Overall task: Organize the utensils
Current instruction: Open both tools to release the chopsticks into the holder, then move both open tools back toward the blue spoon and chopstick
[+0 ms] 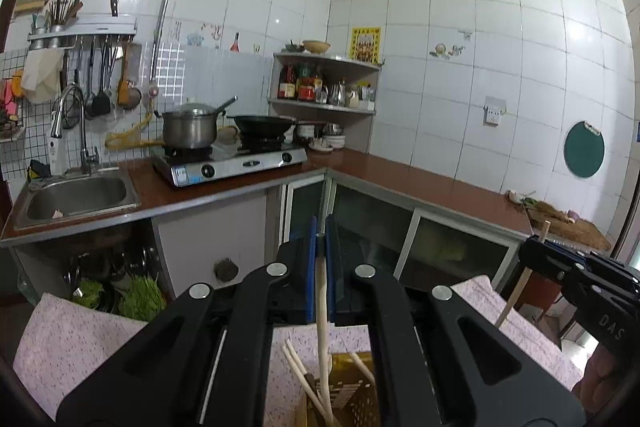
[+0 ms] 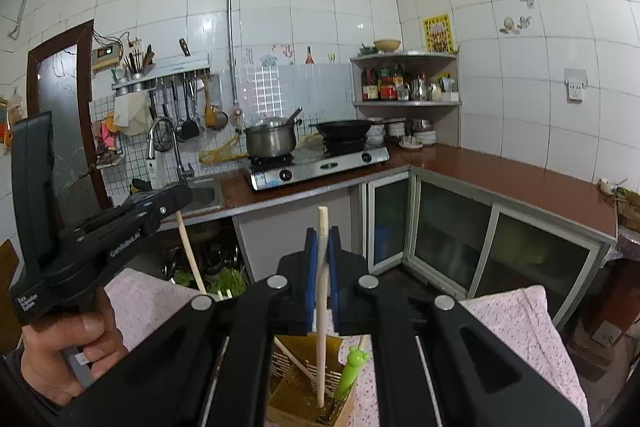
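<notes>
above the holder, at 6 o'clock in both wrist views: two pale chopsticks, one per tool, held over a yellow slotted box on a flowered cloth.
left gripper (image 1: 320, 233): blue pads pressed together on a chopstick (image 1: 321, 291) just below its top end; no gap shows beside the stick.
right gripper (image 2: 322, 241): pads likewise clamped on a second chopstick (image 2: 321, 307), its blunt end standing clear above the pads toward 12 o'clock.
utensil holder (image 2: 298, 385): yellow, perforated, directly under both tools; the right stick's lower tip sits inside it; a green-handled utensil (image 2: 352, 371) leans in it at 5 o'clock.
loose chopsticks (image 1: 298, 371): already in the box, leaning toward 11 o'clock.
long axis: both held sticks run near vertical, 12 to 6 o'clock, thin ends down; the left one bows slightly, likely lens curvature.
handling (judged): light, rigid, smooth and round, so prone to swivel or slide between flat pads; not fragile.
where to hold (judged): near the thick upper end, as now, leaving the length free to enter a slot.
cloth (image 2: 516, 331): pink-flowered, covering the surface under the box.
</notes>
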Demonstrator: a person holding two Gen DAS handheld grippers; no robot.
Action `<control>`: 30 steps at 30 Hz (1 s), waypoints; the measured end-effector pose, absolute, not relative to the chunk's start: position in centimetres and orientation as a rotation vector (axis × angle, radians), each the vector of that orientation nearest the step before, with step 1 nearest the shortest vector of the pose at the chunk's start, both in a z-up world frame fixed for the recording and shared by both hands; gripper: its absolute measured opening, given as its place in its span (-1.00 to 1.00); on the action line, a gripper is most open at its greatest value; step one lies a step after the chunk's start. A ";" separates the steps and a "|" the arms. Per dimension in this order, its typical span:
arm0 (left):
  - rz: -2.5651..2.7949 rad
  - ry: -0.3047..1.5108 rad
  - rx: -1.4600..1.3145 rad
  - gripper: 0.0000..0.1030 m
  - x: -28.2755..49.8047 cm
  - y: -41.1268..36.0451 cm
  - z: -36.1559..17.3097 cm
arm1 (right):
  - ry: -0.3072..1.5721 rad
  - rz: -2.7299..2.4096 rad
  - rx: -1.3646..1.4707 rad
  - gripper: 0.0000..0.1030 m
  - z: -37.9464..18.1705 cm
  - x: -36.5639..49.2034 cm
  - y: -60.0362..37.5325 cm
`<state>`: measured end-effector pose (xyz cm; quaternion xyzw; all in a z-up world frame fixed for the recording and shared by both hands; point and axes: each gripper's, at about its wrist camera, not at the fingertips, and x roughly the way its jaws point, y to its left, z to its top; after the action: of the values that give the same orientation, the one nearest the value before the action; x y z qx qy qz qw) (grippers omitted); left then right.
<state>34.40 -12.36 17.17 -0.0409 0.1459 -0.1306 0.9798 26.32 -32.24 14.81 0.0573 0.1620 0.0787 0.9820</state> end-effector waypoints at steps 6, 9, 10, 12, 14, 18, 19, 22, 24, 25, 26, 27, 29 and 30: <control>-0.254 0.394 -0.084 -0.47 35.0 -11.8 14.5 | 0.423 0.133 0.119 -0.85 12.2 28.0 -32.6; -0.236 0.397 -0.093 -0.42 34.1 -10.6 14.5 | 0.399 0.112 0.119 -0.84 12.6 27.0 -33.3; -0.227 0.396 -0.100 -0.40 33.5 -10.0 14.7 | 0.389 0.108 0.113 -0.84 12.8 26.4 -33.6; -0.209 0.401 -0.097 -0.38 32.3 -9.0 14.8 | 0.375 0.097 0.100 -0.83 13.0 25.2 -34.1; -0.187 0.401 -0.088 -0.37 30.7 -8.0 14.7 | 0.371 0.084 0.091 -0.82 12.9 23.5 -34.9; -0.162 0.437 -0.096 -0.26 27.0 -5.6 13.0 | 0.377 0.059 0.104 -0.69 11.4 19.6 -37.0; -0.155 0.447 -0.098 -0.26 25.9 -4.9 12.3 | 0.382 0.049 0.108 -0.66 10.7 18.6 -37.5; -0.133 0.493 -0.111 -0.26 22.2 -3.1 9.4 | 0.427 0.030 0.119 -0.63 7.8 15.1 -38.8; -0.120 0.521 -0.132 -0.26 20.1 -2.3 7.7 | 0.472 0.021 0.117 -0.63 5.3 12.7 -39.5; -0.121 0.539 -0.135 -0.26 19.2 -2.1 6.8 | 0.490 0.010 0.121 -0.63 4.1 11.5 -39.8; -0.121 0.561 -0.139 -0.26 17.9 -2.1 5.7 | 0.508 -0.005 0.123 -0.62 3.0 10.3 -40.1; -0.123 0.575 -0.141 -0.26 16.9 -2.2 5.0 | 0.522 -0.010 0.127 -0.62 2.2 9.5 -40.3; -0.140 0.606 -0.153 -0.25 15.0 -2.5 3.5 | 0.556 -0.011 0.149 -0.62 0.3 7.5 -40.5; -0.147 0.622 -0.158 -0.24 13.6 -3.0 2.5 | 0.572 -0.011 0.155 -0.62 -0.5 6.7 -40.5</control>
<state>13.63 -2.97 2.54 -0.0775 0.3054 -0.0723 0.9463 6.74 -40.52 -0.46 0.0765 0.2817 -0.0054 0.9564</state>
